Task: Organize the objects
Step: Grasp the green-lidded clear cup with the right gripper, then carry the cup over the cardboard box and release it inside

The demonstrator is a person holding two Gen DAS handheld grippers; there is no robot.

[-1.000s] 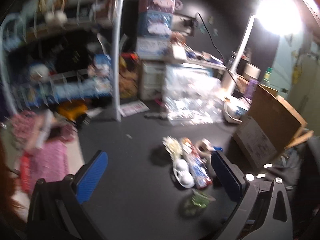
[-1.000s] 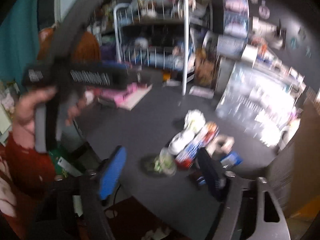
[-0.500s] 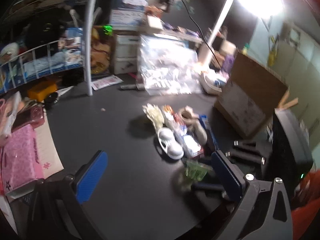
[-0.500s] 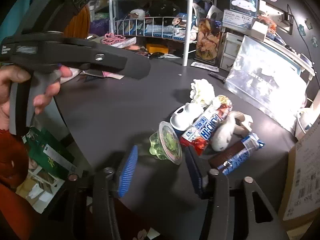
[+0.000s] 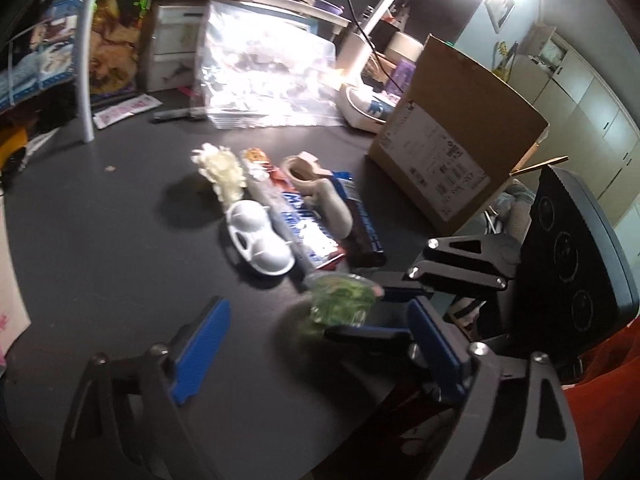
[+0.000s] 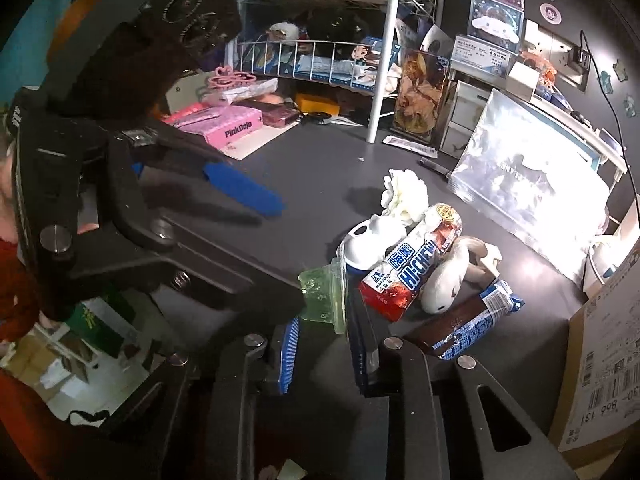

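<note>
Just left of the right gripper (image 6: 322,344), the left gripper (image 5: 316,354) is hovering over the dark table (image 5: 120,240), its blue pads spread with bare tabletop between them; its jaws are closing, yet nothing is sitting between them. Between the right gripper's blue pads, the green jelly cup (image 6: 324,294) is lying on its side at the near table edge; the jaws are closing, and the pads are appearing to touch the cup's base and lidded rim. Beyond its fingertips, a white ceramic piece (image 6: 370,242) is resting against the cup's far side; a white flower (image 6: 404,196) is sitting behind that. Slightly to the right of the fingertips, a red Hi-Chew pack (image 6: 412,268) is lying diagonally, with a pale figurine (image 6: 450,276) touching its right side; a brown and blue chocolate bar (image 6: 468,324) is lying just right of the gripper. Far right, a cardboard box (image 6: 600,352) is standing at the table edge; behind the row, a silvery bag (image 6: 524,184) is leaning upright.
</note>
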